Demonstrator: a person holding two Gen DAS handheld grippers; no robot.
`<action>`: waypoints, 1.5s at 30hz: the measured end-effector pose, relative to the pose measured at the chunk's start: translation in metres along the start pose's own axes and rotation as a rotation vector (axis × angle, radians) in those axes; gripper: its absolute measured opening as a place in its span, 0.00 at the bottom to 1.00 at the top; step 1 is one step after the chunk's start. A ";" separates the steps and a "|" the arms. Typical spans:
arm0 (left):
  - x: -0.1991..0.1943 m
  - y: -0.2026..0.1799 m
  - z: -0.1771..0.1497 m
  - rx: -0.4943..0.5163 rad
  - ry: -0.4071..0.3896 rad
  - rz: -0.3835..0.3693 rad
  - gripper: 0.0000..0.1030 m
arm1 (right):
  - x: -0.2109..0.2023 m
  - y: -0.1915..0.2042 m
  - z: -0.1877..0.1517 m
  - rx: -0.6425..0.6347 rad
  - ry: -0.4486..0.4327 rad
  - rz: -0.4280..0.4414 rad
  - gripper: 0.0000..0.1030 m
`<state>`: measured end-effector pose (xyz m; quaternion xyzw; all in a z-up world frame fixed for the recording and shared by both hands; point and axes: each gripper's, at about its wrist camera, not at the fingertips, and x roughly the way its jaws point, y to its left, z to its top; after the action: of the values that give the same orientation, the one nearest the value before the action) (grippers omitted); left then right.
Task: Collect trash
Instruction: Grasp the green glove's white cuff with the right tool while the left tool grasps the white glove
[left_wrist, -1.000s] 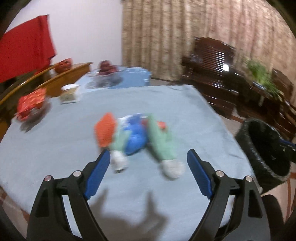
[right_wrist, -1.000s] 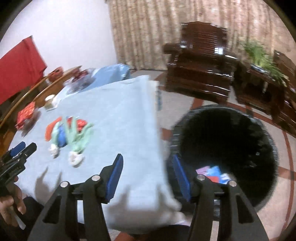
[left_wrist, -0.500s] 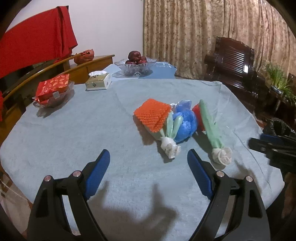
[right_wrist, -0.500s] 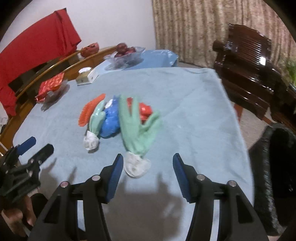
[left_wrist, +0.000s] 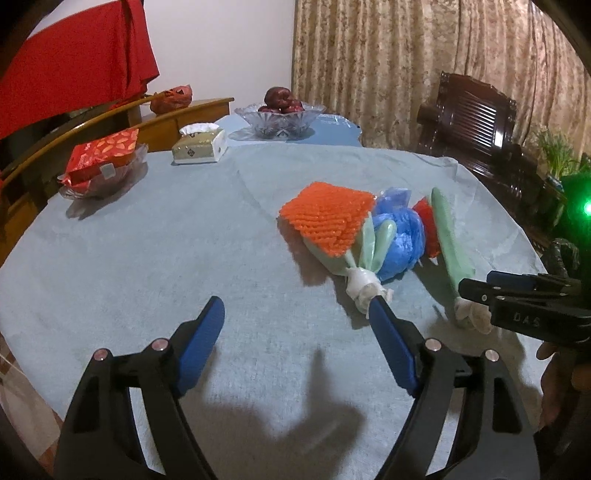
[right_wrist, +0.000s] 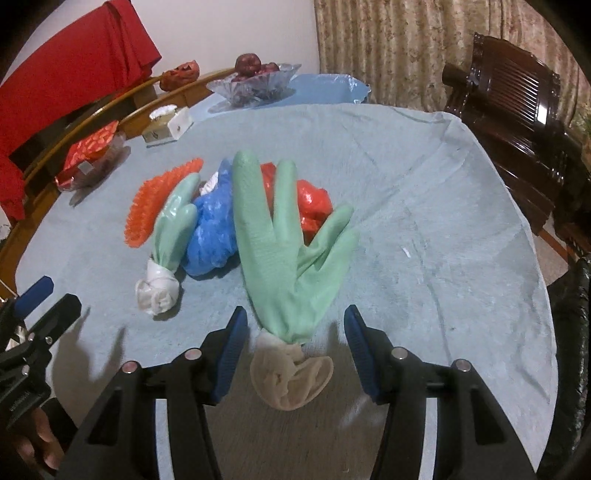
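Right gripper spread, white cuff of flat glove between fingers, untouched. Left gripper closing, nothing between; knotted glove just beyond right fingertip. Step, judged: approach to pick. Next: lower, pinch cuff. Behind: blue bag, orange mat, red wrapper, half hidden. Bin cut off at right edge.

Dim warm light, sharp centre, fisheye-bent edges, perhaps slightly noisy
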<state>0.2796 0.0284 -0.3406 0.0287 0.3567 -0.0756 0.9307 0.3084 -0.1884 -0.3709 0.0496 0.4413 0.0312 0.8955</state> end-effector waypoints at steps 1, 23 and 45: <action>0.001 0.000 0.000 0.002 0.002 0.000 0.74 | 0.003 0.002 0.000 -0.004 0.007 -0.004 0.51; 0.007 -0.032 0.007 -0.006 0.004 -0.035 0.74 | -0.043 -0.067 0.002 0.091 -0.083 -0.042 0.21; 0.047 -0.047 0.011 -0.030 0.063 -0.094 0.28 | -0.061 -0.128 -0.009 0.164 -0.090 -0.098 0.21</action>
<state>0.3139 -0.0248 -0.3640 0.0004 0.3878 -0.1127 0.9148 0.2658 -0.3211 -0.3434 0.1025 0.4037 -0.0511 0.9077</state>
